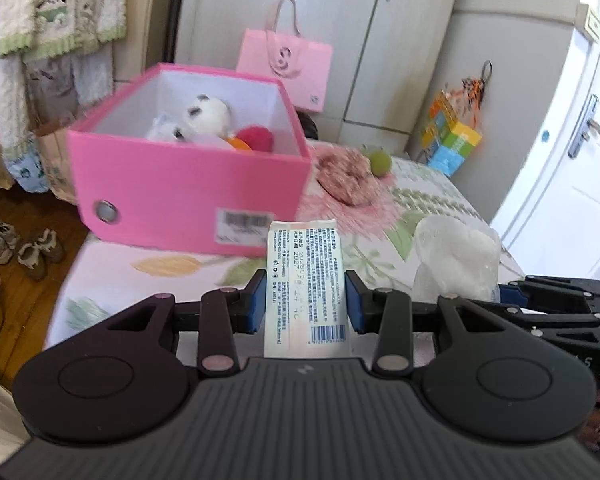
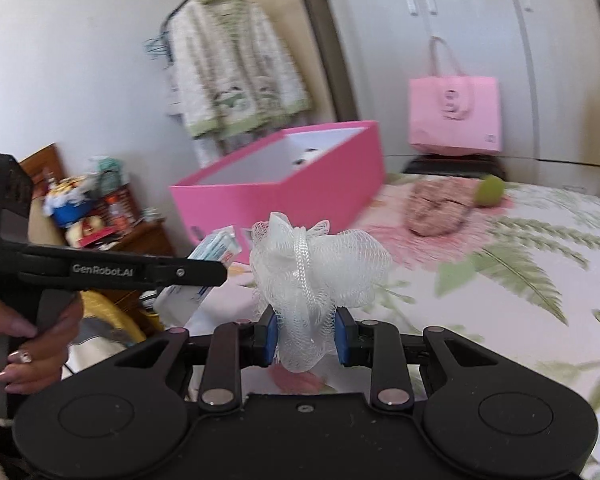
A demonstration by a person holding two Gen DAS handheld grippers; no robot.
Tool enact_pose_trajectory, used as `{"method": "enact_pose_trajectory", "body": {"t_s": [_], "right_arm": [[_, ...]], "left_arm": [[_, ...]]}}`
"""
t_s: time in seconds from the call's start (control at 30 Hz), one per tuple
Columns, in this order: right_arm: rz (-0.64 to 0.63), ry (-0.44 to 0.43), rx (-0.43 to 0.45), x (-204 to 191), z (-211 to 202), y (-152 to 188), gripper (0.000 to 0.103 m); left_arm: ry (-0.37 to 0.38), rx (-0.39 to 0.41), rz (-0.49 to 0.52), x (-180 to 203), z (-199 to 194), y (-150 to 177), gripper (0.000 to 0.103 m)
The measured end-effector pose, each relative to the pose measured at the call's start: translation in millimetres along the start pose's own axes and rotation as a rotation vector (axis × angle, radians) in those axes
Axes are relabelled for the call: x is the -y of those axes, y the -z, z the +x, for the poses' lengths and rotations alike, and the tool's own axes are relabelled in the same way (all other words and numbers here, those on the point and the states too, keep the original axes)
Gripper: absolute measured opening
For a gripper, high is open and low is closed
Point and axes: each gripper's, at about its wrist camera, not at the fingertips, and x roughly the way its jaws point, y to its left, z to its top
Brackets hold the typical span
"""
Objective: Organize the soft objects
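My left gripper (image 1: 306, 302) is shut on a white tissue pack (image 1: 305, 280) with printed text and a barcode, held above the bed in front of the open pink box (image 1: 188, 196). The box holds a white plush toy (image 1: 208, 116) and a red soft ball (image 1: 256, 138). My right gripper (image 2: 306, 338) is shut on a white mesh bath sponge (image 2: 316, 268) with a cord loop, held above the bed. The sponge also shows in the left wrist view (image 1: 456, 256). The left gripper with the tissue pack (image 2: 216, 248) shows at the left of the right wrist view. The pink box (image 2: 284, 200) stands beyond.
A pinkish knitted item (image 1: 346, 176) and a green ball (image 1: 380, 162) lie on the floral bed sheet (image 2: 520, 280) right of the box. A pink paper bag (image 2: 454, 120) stands by the wardrobe. Shoes (image 1: 20, 248) sit on the floor left of the bed. Clothes (image 2: 236, 68) hang at the back.
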Motion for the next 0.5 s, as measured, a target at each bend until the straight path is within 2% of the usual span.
{"method": "enact_pose_trajectory", "body": {"t_s": [0.13, 0.3, 0.4, 0.5], "right_arm": [[-0.092, -0.045, 0.011, -20.3, 6.5, -24.4, 0.032], [-0.191, -0.052, 0.060, -40.1, 21.2, -59.5, 0.032], [-0.200, -0.062, 0.082, -44.6, 36.6, -80.3, 0.032], [-0.173, -0.066, 0.089, -40.1, 57.7, -100.4, 0.032]], "left_arm": [[-0.021, 0.050, 0.014, -11.3, -14.6, -18.9, 0.039], [-0.035, 0.125, 0.031, -22.6, -22.5, -48.7, 0.039], [-0.060, 0.165, 0.041, -28.9, -19.7, -64.9, 0.039], [-0.079, 0.168, 0.029, -39.7, -9.0, -83.2, 0.039]]}}
